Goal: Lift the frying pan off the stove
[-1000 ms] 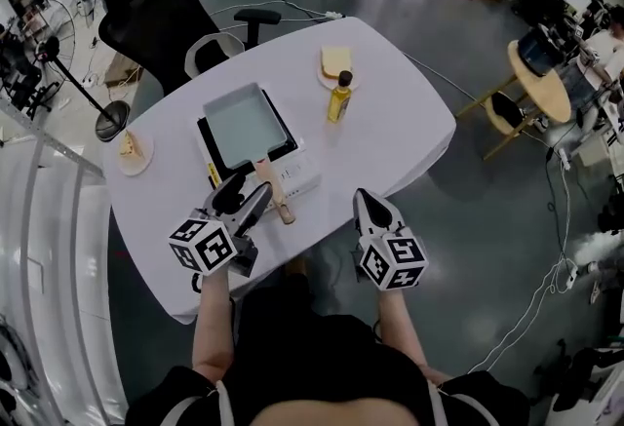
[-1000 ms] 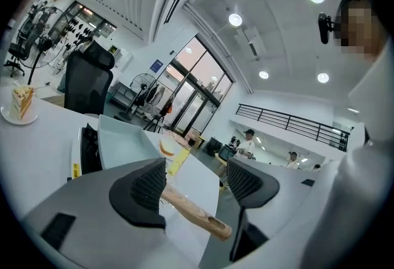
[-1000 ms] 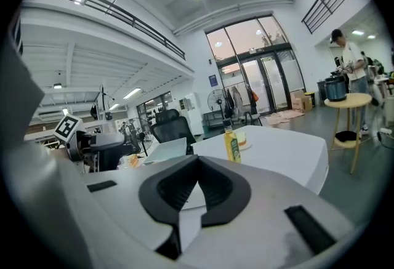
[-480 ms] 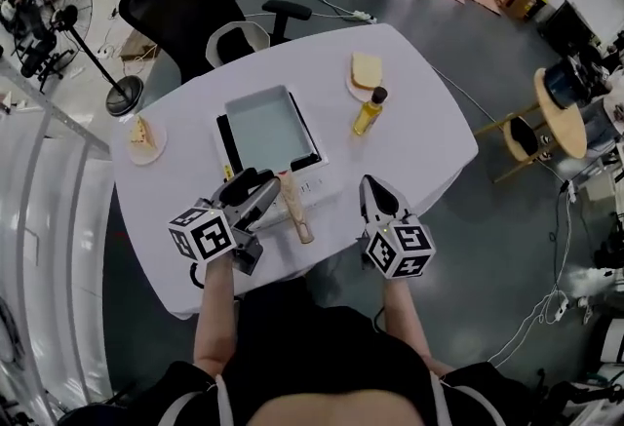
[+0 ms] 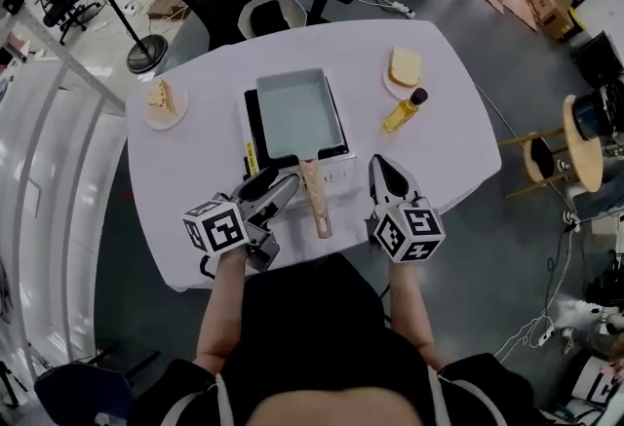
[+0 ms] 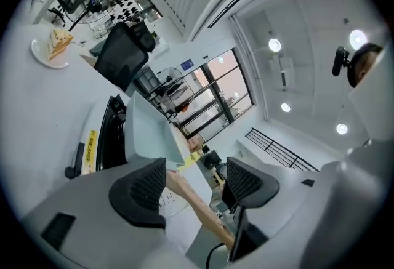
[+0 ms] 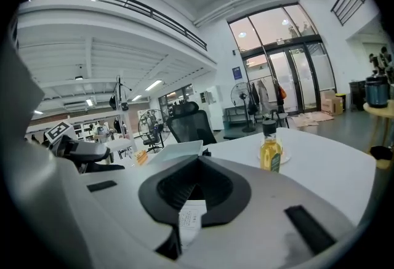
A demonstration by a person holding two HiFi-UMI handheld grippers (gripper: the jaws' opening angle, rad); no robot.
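Sitting square on the stove point(image 5: 251, 132) mid-table, the frying pan point(image 5: 297, 112) has its wooden handle point(image 5: 318, 206) pointing at the person, likely so it can be taken from the near edge; left gripper point(image 5: 273, 188) angles in from the handle's left, jaws spread wide, handle in the gap ahead, unpinched; right gripper point(image 5: 382, 171) waits right of the handle, jaws pressed together, empty.

stove point(image 5: 251, 127) largely hidden under frying pan point(image 5: 297, 110)

frying pan point(image 5: 297, 110) on stove point(image 5: 252, 125), table point(image 5: 444, 161) centre | bottle point(image 5: 402, 112) right | plate point(image 5: 172, 118) far left
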